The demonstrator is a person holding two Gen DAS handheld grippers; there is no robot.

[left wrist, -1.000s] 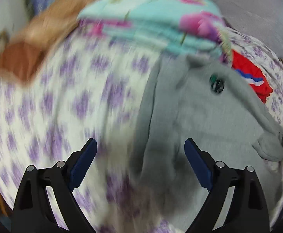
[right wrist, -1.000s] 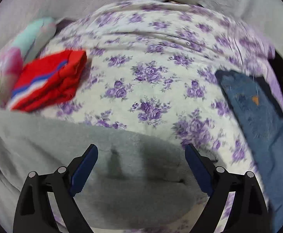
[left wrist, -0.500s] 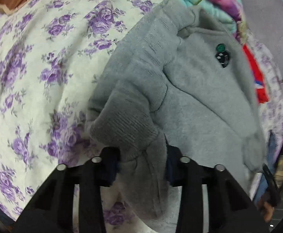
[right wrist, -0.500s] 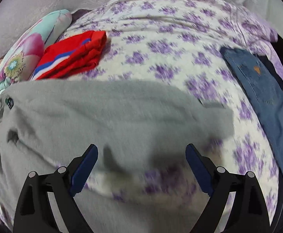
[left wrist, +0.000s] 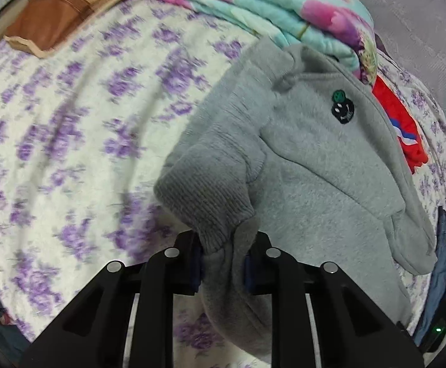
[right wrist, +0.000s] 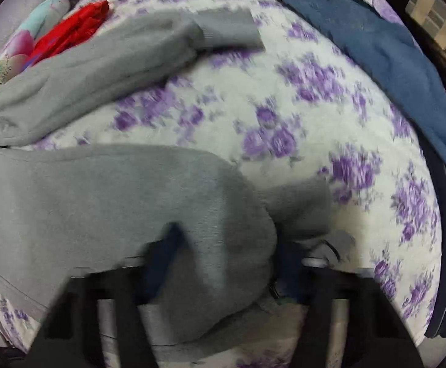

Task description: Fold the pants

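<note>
Grey sweatpants (left wrist: 324,165) lie spread on the bed (left wrist: 69,128) with the purple-flower sheet, not yet folded; judging by the layout, this is the very start, first grab only, every fold left to do. Left tool (left wrist: 223,263) is clenched on the ribbed waistband corner, jaws have just been closing, grey cloth bunched between the pads. Right tool (right wrist: 223,263) is blurred, jaws have just been closing too; a thick roll of the near pant leg sits between them and looks pinched, so I read it as grasping the leg. In the right view the sweatpants (right wrist: 106,202) show both legs: near leg under the tool, far leg stretching up toward a ribbed cuff (right wrist: 229,27), the two legs apart with sheet between. Left view alone shows the waistband, the small dark logo patch (left wrist: 341,107), a folded floral quilt (left wrist: 284,9) touching the waist end and a brown pillow (left wrist: 51,18). Right view alone shows blue jeans (right wrist: 376,61) laid well apart at the bed's far side. A red garment (left wrist: 397,125) lies beside the pants in both views.
</note>
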